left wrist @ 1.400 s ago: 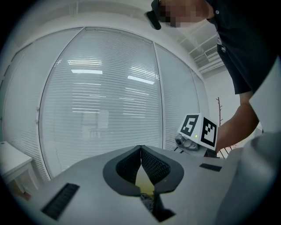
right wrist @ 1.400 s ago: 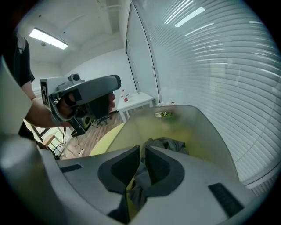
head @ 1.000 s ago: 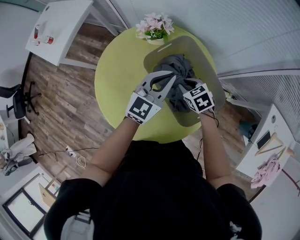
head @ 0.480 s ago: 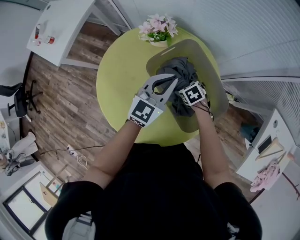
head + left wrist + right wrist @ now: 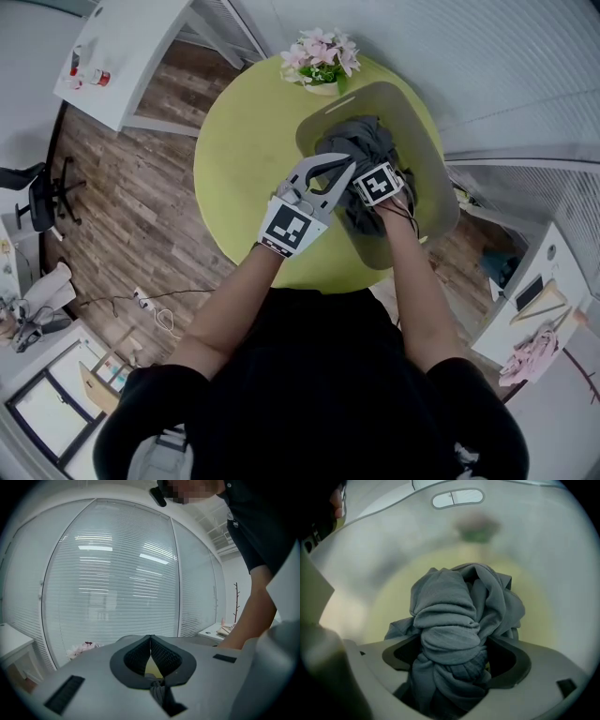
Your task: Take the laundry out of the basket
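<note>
The right hand-held gripper [image 5: 457,656], jaws just spread around the laundry [image 5: 450,616], should clench a thick fold low in the basket [image 5: 427,131]; the left hand-held gripper [image 5: 150,641] is clenched.

I see even daylight through the blinds [image 5: 117,573], soft shadows, heavy fisheye vignetting, basket wall [image 5: 534,550] blurred close-up.

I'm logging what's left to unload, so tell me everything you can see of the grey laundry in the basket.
The grey laundry is soft, matte cloth, twisted into a crumpled, knotted bundle with rolled folds. It lies inside the pale basket on the green table. The right gripper straddles it, its jaws having just opened wide, the bundle bulging between them.
</note>
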Demonstrator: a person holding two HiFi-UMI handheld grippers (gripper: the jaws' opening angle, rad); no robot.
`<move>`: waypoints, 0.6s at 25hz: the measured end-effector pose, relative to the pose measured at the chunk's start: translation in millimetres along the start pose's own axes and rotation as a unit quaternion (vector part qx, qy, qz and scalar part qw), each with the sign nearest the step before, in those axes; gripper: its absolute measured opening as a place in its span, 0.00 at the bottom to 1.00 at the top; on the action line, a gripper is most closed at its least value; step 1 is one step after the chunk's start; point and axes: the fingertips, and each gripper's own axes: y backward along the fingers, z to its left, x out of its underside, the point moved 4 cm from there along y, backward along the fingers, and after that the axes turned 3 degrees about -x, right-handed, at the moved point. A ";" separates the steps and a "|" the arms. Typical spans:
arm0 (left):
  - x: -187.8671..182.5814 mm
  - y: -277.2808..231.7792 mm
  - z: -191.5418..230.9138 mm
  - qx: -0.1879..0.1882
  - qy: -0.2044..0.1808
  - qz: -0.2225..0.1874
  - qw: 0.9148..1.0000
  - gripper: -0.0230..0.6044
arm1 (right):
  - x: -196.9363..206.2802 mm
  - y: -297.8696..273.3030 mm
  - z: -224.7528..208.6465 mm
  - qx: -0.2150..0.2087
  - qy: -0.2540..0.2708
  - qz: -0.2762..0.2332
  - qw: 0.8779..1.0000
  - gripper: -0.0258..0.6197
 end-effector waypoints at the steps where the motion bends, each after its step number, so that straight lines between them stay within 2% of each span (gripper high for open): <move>1: 0.9 0.0 1.0 -0.002 0.001 0.000 1.000 0.05 | 2.0 -3.8 -1.0 0.001 0.000 0.004 1.000 0.70; 7: 5.2 -0.1 9.7 -0.016 0.012 -0.001 1.000 0.05 | 4.2 -17.3 -4.7 -0.002 -0.015 0.017 1.000 0.70; 13: 8.3 7.6 13.2 -0.032 0.028 0.002 0.999 0.05 | 2.5 -22.5 -9.4 0.014 -0.001 0.016 1.000 0.70; 15: 10.4 13.5 14.0 -0.038 0.033 0.005 0.999 0.05 | 1.1 -19.2 -7.7 0.010 0.004 0.011 1.000 0.65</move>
